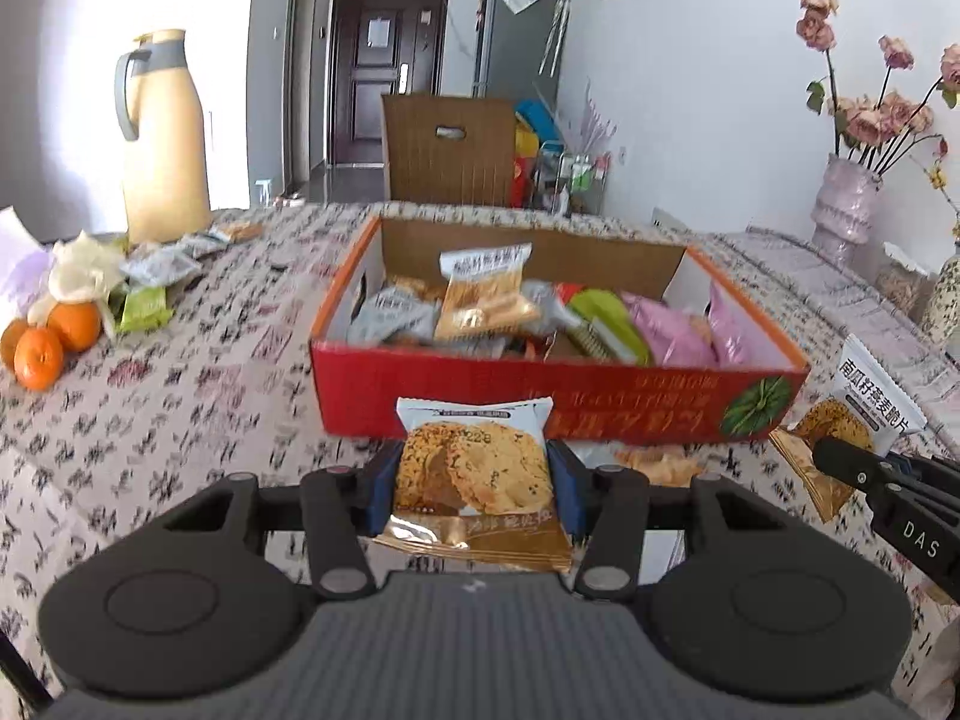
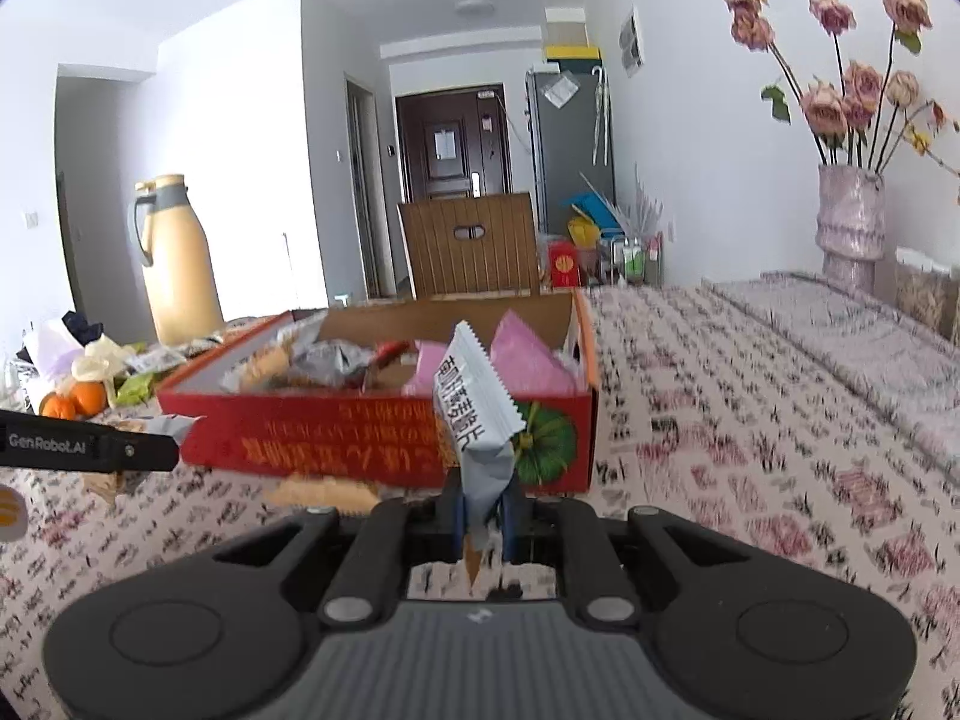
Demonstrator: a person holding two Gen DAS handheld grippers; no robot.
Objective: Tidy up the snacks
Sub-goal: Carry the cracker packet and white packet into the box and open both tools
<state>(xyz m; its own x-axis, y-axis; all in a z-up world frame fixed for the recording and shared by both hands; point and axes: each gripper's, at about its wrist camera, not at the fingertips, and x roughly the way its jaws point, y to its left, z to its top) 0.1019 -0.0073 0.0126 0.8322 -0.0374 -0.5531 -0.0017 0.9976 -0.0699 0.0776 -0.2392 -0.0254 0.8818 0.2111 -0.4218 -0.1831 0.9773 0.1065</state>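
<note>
Two cookie packets, both off the worktop (image 1: 180, 420). One packet (image 1: 477, 468) sits flat-on between the pads of the left gripper (image 1: 474, 483), clamped by its side edges, long axis pointing toward the red snack box (image 1: 540, 402) directly ahead and slightly above. The second packet (image 2: 477, 420) is pinched edge-on by its lower seam in the right gripper (image 2: 483, 519), standing upright and tilted left, near the box's front right corner. Left looks nearer the box's middle; both need a lift over the front wall.

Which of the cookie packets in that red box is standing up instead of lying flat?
The white-topped cookie packet near the red box's back wall; it stands propped upright above the heap, while the grey, green and pink packets lie flat.
</note>
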